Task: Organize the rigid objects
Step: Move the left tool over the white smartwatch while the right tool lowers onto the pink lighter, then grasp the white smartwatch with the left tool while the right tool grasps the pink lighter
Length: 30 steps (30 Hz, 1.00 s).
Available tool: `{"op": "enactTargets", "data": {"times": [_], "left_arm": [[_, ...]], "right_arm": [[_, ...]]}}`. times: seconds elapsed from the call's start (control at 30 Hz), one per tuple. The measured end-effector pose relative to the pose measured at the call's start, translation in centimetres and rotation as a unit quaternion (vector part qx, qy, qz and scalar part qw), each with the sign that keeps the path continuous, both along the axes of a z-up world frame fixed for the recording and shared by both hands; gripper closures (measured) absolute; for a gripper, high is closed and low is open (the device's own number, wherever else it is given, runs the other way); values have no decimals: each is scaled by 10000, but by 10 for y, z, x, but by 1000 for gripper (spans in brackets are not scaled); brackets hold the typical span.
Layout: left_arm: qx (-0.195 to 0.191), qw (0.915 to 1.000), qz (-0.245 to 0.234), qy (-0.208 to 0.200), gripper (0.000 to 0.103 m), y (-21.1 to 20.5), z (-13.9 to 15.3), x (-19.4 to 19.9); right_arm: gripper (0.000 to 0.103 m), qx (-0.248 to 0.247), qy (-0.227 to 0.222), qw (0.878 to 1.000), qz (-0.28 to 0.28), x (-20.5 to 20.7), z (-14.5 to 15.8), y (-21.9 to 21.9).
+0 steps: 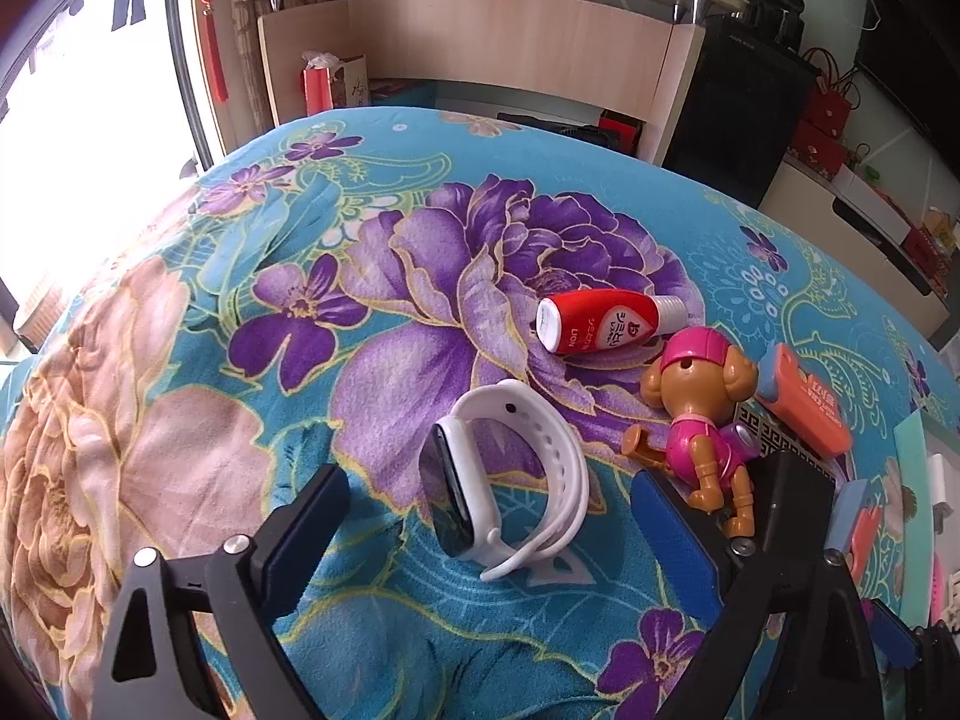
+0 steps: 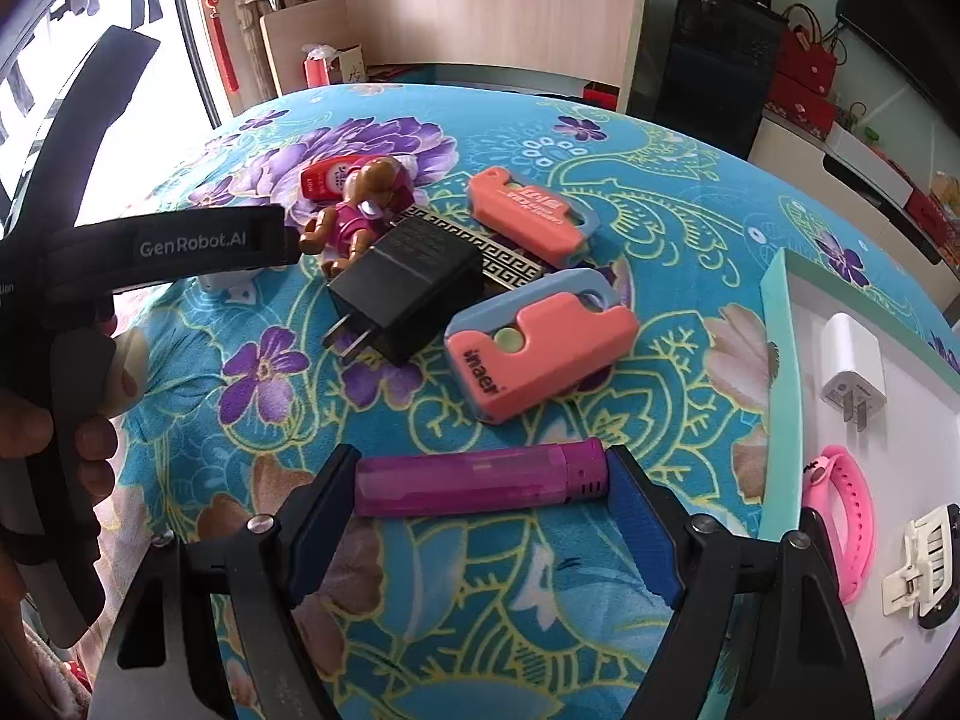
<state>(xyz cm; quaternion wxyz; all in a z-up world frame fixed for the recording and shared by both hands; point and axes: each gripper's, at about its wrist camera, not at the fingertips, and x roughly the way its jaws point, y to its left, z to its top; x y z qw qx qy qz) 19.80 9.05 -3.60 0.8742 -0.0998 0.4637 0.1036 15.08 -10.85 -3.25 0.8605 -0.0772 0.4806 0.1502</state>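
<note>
Flowered blanket over the surface (image 2: 180, 432), shelving behind. Right tongs (image 2: 480, 498) spread around a purple lighter (image 2: 480, 480), low in the frame, long axis lying crosswise from finger to finger, ends close to both pads, contact unclear; probably a lengthwise grip. White tray (image 2: 774, 396) close at right edge. Left tongs (image 1: 489, 516) open, astride a white watch (image 1: 510, 474) standing on edge at lower centre, pads apart from band. Toy dog (image 1: 702, 420) just beside, at right.

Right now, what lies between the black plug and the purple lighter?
In the right wrist view, only bare floral cloth lies between the black plug and the purple lighter; the nearer pink-and-blue case sits just right of that stretch.
</note>
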Motion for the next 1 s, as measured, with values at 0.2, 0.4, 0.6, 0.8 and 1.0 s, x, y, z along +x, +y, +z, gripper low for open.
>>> {"op": "enactTargets", "data": {"times": [0.2,0.4,0.6,0.8,1.0], "left_arm": [[216,9998,-13,-23,18,-1,-1,1],[317,9995,-4,-59,32,1,-1,-1],[227,9995,-22,-195,48,2,4,-3],[173,9993,112,-319,48,7,11,-7],[191,9982,86,-565,48,5,29,-14]], "right_arm": [[21,0,10,9999,-170,1,0,-9],[21,29,31,9996,-276,1,1,-14],[21,27,30,9995,-300,0,2,-16],[21,68,35,9994,-340,-1,3,-18],[21,192,-101,9988,-439,-3,11,-24]]}}
